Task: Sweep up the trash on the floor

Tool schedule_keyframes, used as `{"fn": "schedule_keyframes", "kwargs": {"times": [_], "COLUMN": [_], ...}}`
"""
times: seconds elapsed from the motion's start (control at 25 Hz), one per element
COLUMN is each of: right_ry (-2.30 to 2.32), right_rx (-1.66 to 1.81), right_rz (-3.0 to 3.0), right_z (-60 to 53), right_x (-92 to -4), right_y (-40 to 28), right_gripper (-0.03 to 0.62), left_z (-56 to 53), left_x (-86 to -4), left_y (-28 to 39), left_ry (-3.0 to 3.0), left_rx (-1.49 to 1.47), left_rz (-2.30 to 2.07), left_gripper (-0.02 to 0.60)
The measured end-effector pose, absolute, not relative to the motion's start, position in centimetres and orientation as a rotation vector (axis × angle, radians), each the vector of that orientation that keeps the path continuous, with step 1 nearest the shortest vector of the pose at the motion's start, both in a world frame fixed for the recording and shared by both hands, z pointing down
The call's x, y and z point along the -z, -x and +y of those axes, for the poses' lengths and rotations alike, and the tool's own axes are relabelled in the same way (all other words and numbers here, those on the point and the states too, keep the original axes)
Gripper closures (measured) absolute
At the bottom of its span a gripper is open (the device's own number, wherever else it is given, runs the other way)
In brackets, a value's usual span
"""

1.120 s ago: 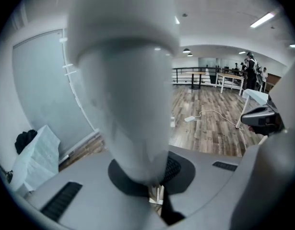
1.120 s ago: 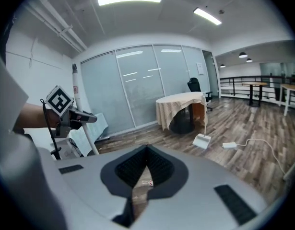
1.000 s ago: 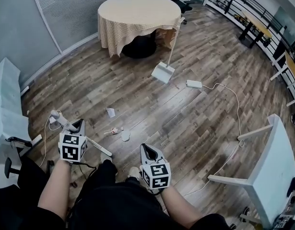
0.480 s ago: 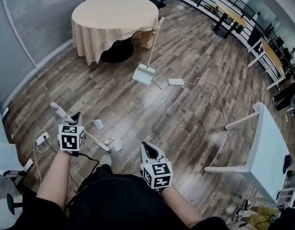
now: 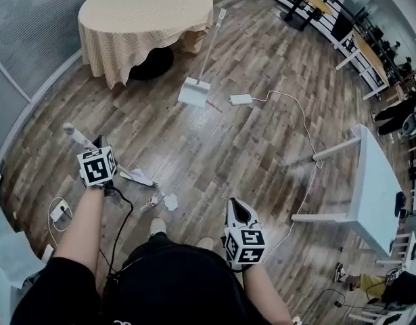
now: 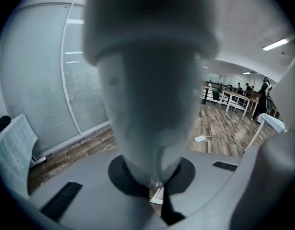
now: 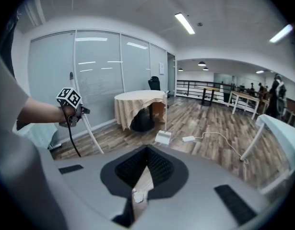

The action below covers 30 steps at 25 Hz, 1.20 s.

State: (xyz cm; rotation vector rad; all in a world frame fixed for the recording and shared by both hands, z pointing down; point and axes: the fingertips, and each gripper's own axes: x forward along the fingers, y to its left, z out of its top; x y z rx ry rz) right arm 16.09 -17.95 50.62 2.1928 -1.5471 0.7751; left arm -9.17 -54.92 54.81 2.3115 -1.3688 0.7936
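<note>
My left gripper [image 5: 99, 147] is shut on the white broom handle [image 5: 72, 133], at the left of the head view. The handle [image 6: 147, 80] fills the left gripper view. The broom's head [image 5: 136, 176] rests on the wood floor just right of that gripper. A crumpled white scrap [image 5: 170, 202] and a small wrapper [image 5: 152, 200] lie on the floor close below the broom head. A white dustpan [image 5: 194, 92] with a long upright handle stands farther off, by the round table. My right gripper [image 5: 235, 207] hangs low at the right, shut on nothing.
A round table with a beige cloth [image 5: 147, 19] stands at the back. A white power strip [image 5: 240, 99] trails a cable across the floor toward a white table [image 5: 377, 175] on the right. Another plug block [image 5: 59, 210] lies at the left. The person's legs are at the bottom.
The view has swung right. My left gripper has gone up and to the left with the broom, and its head now sits just above the scraps. My right gripper has dropped toward the lower right.
</note>
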Motion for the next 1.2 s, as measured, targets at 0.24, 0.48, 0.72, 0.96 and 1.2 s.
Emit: {"fn": "schedule_keyframes", "kwargs": {"times": [0.24, 0.48, 0.72, 0.96, 1.2], "right_ry": [-2.195, -2.120, -2.068, -2.023, -2.005], "right_rx": [-0.870, -0.904, -0.913, -0.920, -0.864], "right_rz": [-1.397, -1.342, -1.343, -1.389, -1.468], "right_z": [-16.7, -16.8, -18.0, -20.2, -22.9], "right_x": [-51.7, -52.7, -53.4, -54.5, -54.0], "right_y": [-15.4, -13.7, -13.3, -13.6, -13.6], "right_gripper": [0.582, 0.582, 0.582, 0.582, 0.582], "left_z": [-61.2, -65.2, -66.3, -63.0, -58.3], "left_x": [-57.4, -60.6, -65.8, -67.7, -67.8], "left_y": [9.0, 9.8, 11.3, 8.7, 7.6], "left_ry": [-2.246, -2.136, -2.059, -2.251, -2.397], "left_rx": [-0.732, -0.645, -0.669, -0.817, -0.867], "left_rz": [-1.453, -1.544, -1.626, -1.583, -1.473], "left_gripper": [0.588, 0.588, 0.588, 0.588, 0.588]}}
